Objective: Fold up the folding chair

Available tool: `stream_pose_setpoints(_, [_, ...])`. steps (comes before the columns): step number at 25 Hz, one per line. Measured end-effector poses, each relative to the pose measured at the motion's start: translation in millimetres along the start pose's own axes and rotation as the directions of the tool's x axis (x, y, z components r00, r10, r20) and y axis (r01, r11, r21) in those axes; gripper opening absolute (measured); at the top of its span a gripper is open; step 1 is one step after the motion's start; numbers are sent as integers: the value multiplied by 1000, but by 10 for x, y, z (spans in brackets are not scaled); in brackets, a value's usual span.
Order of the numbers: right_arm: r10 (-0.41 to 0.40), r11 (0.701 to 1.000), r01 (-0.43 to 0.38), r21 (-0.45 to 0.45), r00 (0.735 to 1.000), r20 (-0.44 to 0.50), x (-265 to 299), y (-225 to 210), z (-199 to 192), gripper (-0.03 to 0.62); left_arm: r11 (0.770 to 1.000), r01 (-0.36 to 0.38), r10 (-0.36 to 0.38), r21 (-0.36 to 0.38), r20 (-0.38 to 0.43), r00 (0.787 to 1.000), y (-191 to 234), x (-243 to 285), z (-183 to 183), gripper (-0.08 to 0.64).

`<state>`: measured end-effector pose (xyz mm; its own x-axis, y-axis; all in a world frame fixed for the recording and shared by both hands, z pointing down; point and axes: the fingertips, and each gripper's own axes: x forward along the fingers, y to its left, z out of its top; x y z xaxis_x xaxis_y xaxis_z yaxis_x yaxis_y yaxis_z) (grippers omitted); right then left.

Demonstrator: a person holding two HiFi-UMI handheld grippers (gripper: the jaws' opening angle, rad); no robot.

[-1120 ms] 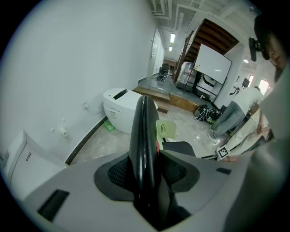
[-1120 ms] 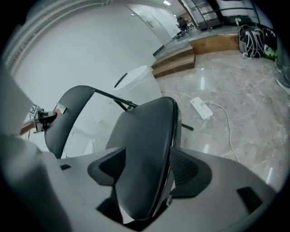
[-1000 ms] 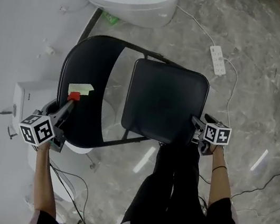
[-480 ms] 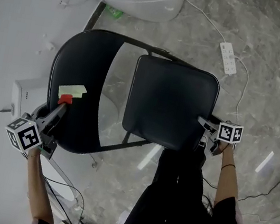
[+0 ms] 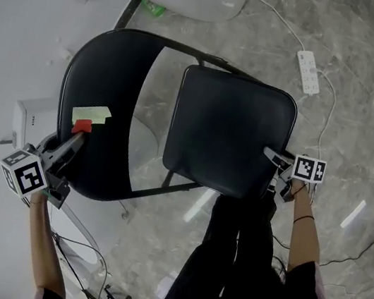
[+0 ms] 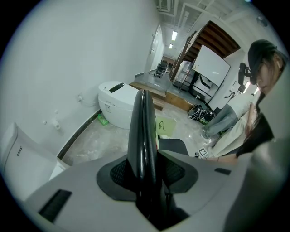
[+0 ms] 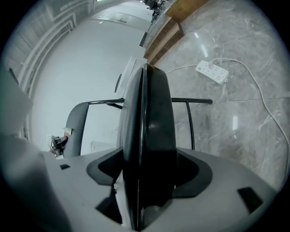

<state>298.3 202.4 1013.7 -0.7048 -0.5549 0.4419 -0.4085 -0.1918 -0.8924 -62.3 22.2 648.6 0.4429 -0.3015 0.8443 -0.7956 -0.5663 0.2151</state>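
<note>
Head view: two grippers hold an unfolded folding chair [image 5: 226, 131] standing mid-frame on a marble floor [image 5: 367, 105].
The left gripper [image 5: 73, 143], at lower left, has just been closing its jaws, which pinch the edge of the backrest [image 5: 106, 81]. The right gripper [image 5: 274, 161], right of centre, clamps the near edge of the seat [image 7: 152, 113].

Light: bright and even; ceiling lights [image 6: 174, 35] glow in my left gripper view.
Glare: white streaks on the polished floor [image 5: 351, 213], toward its right edge.
Contrast: the black chair [image 5: 229, 135] loses detail.
Distortion: both gripper views bulge, corners black.
</note>
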Motion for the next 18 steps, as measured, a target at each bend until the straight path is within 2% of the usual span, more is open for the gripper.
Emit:
stream_pose_setpoints(3, [-32,999,32,-4,999,-2,-61,88,14,311,998,51,-51,-19,11,999,-89,-38,47,128])
stream_pose_setpoints(7, [-30,1000,30,-2,999,34,-247,452,97,308,999,50,-50,5,27,998,-240,-150,210,124])
stream_pose_setpoints(10, [15,1000,-16,10,997,79,-422,923,162,281,997,81,-81,6,60,995,-420,-365,358,120])
stream_pose_setpoints(14, [68,998,-69,5,993,94,-601,1608,274,255,973,227,-220,-43,128,967,-851,-678,599,94])
stream_pose_setpoints(16, [91,996,-92,6,991,96,-653,1919,275,244,968,248,-242,-34,132,961,-1079,-803,689,89])
stream_pose_setpoints(18, [88,996,-91,22,991,102,-678,2203,198,225,971,239,-237,-3,119,964,-1246,-939,754,89])
